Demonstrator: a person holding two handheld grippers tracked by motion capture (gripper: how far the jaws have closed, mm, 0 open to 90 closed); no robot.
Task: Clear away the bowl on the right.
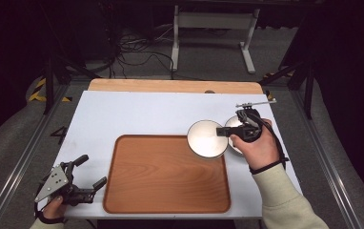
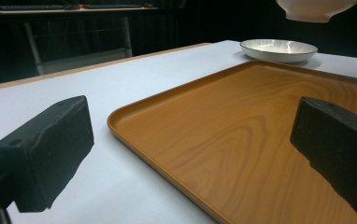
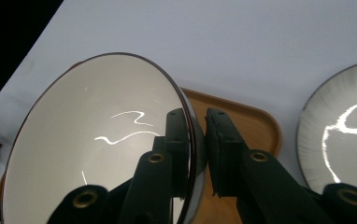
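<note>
A white bowl (image 1: 207, 138) with a dark rim hangs lifted over the far right corner of the wooden tray (image 1: 166, 174). My right gripper (image 1: 225, 132) is shut on the bowl's rim (image 3: 97, 140), one jaw inside and one outside (image 3: 197, 121). A shallow white dish (image 1: 232, 125) lies on the table just right of the tray, partly hidden behind that gripper, and it is also in the right gripper view (image 3: 345, 126). My left gripper (image 1: 92, 171) is open near the table's front left corner, its jaws (image 2: 190, 149) straddling the tray's near edge (image 2: 242, 126). Farther off are the dish (image 2: 278, 49) and the bowl's underside (image 2: 314, 8).
The tray rests on a white table top (image 1: 123, 114) with a bare wooden strip (image 1: 170, 86) along the far edge. Beyond the table are floor cables (image 1: 137, 52) and a white desk frame (image 1: 213, 21). Open white surface lies left of and behind the tray.
</note>
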